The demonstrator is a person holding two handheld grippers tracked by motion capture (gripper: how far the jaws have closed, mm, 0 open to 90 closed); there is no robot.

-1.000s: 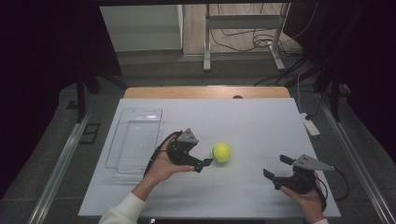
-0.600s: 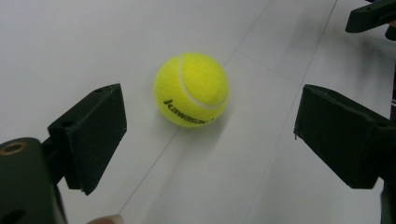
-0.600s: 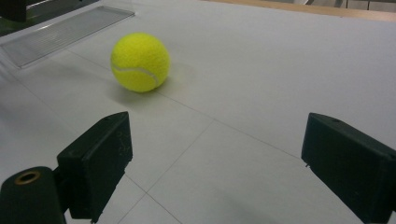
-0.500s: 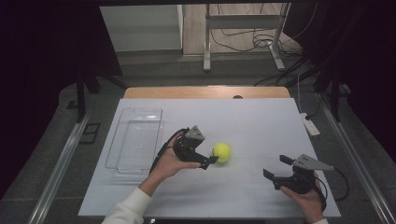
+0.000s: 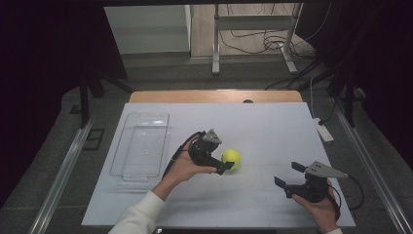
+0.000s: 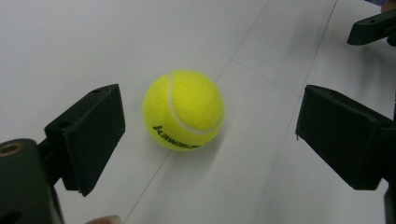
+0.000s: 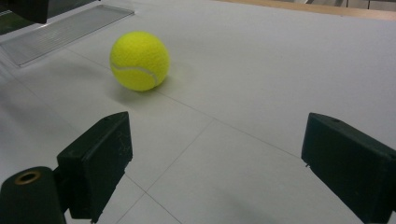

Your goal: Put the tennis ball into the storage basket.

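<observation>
1. The white table point(image 5: 272, 126) carries everything.
2. The clear tray point(image 5: 141, 146) lies well left of the tennis ball.
3. The right gripper point(image 5: 287, 178) rests near the table's front edge, right of the ball and well apart from it, jaws wide and empty.
4. The left gripper point(image 5: 225, 165) sits just left of the ball; its jaws have just been opening and flank the ball without touching.
5. The tennis ball point(image 6: 183, 109) rests on the table near its middle.

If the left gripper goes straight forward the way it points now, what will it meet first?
Most likely the tennis ball: it lies on the table just ahead of the left gripper, whose jaws stand open, not touching it, having just opened further.
</observation>
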